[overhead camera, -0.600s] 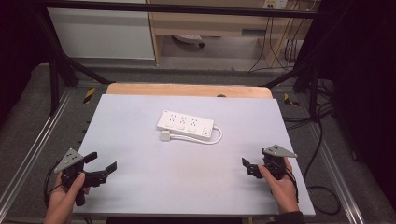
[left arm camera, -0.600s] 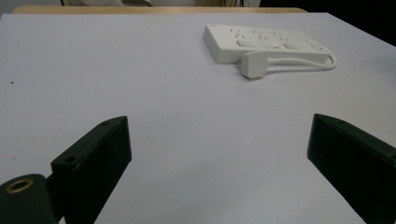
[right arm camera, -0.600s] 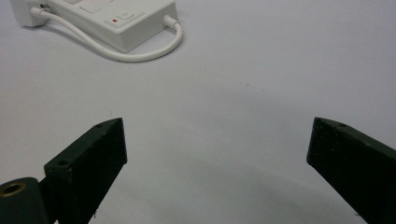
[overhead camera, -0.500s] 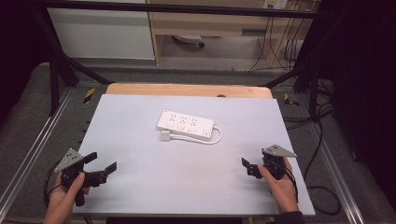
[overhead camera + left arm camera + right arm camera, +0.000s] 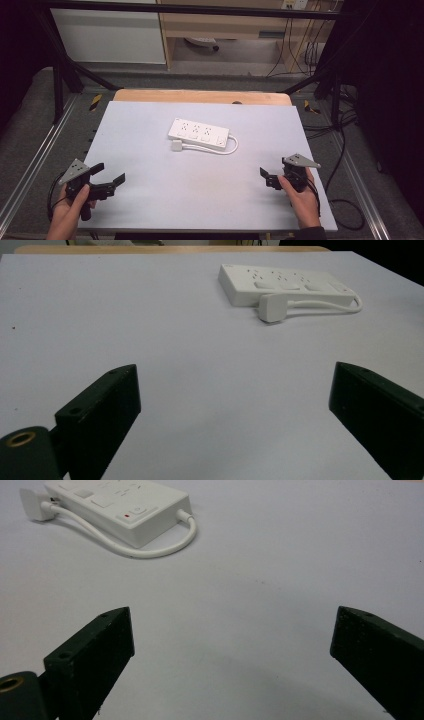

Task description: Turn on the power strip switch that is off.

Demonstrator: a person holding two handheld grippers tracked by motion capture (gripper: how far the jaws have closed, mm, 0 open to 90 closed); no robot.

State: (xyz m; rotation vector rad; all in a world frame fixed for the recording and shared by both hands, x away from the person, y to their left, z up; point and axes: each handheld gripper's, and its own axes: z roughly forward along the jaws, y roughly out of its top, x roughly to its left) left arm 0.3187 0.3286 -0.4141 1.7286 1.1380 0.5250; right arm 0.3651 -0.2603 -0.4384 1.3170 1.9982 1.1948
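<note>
— Nothing has shifted since the earlier frames: both hands sit at the near corners, same as before.

— And the power strip (image 5: 198, 133)?

— Flat in the middle of the grey surface (image 5: 150, 200), its white cord looped round to the plug (image 5: 177, 146) just beside it, well apart from either tool.

— Tool states?

— Left tool (image 5: 107, 176) has its jaws spread wide, nothing between them. Right tool (image 5: 274, 176) likewise gapes empty.

The high view looks down from above the near edge; both gripper views sit low over the surface (image 5: 150, 200), sharing the power strip (image 5: 199, 133) ahead.
</note>
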